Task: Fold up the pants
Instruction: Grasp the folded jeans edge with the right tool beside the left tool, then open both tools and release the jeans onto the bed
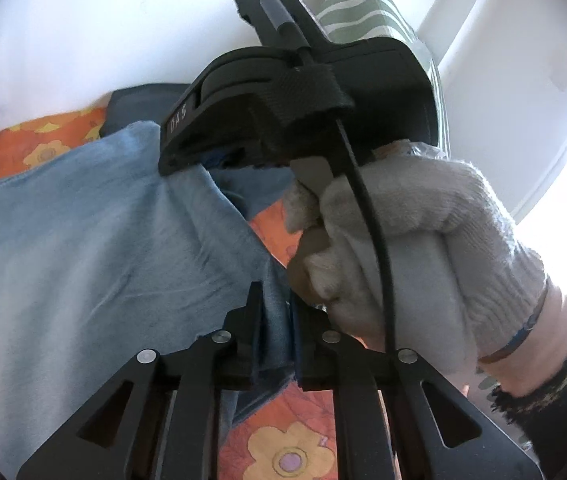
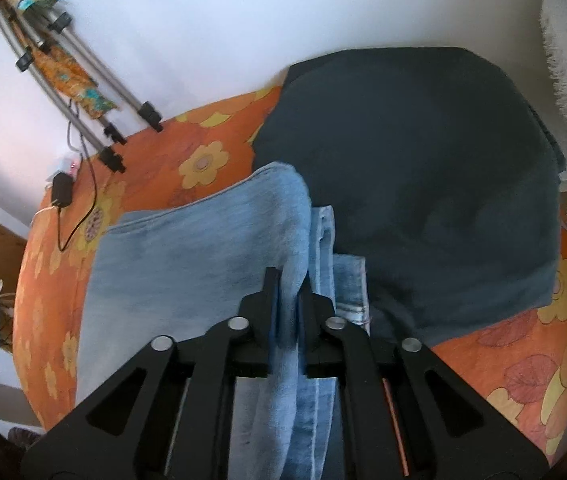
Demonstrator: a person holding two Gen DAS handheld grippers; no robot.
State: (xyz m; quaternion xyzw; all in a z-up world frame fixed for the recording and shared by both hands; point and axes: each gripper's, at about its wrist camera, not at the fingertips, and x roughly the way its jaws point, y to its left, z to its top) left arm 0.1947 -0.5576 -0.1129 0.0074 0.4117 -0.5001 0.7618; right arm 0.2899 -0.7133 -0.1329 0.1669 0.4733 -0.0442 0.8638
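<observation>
**Mid-fold: both tools pinching denim, carry in hand**

Step, as I read it: a fold of the pants (image 2: 187, 264) is in hand, edge lifted by both tools. Not laid down yet.

- Pants: light blue jeans, on the bed over the orange flowered bedspread (image 2: 211, 148). Bulk runs toward 9–10 o'clock in both wrist views. A hem or waistband end (image 2: 349, 284) shows just right of the right tool's fingers, lying against a dark blue garment (image 2: 423, 184) at 1–2 o'clock.
- Left tool (image 1: 275, 320): jaws nearly closed, a bunched ridge of denim clamped between the fingers.
- Right tool (image 2: 287, 300): same, jaws narrow, a doubled fold of denim between them and draping back under the tool.
- In the left wrist view the right tool body sits at 12–1 o'clock, close ahead, held by a white-gloved hand (image 1: 423, 248); its tip meets the same denim edge.

Next move, my guess: carry both grips together across to the far edge, keep tension even, set down flat, then release. Risk: the two tools are close, so the cloth between them may sag or wrinkle.
</observation>
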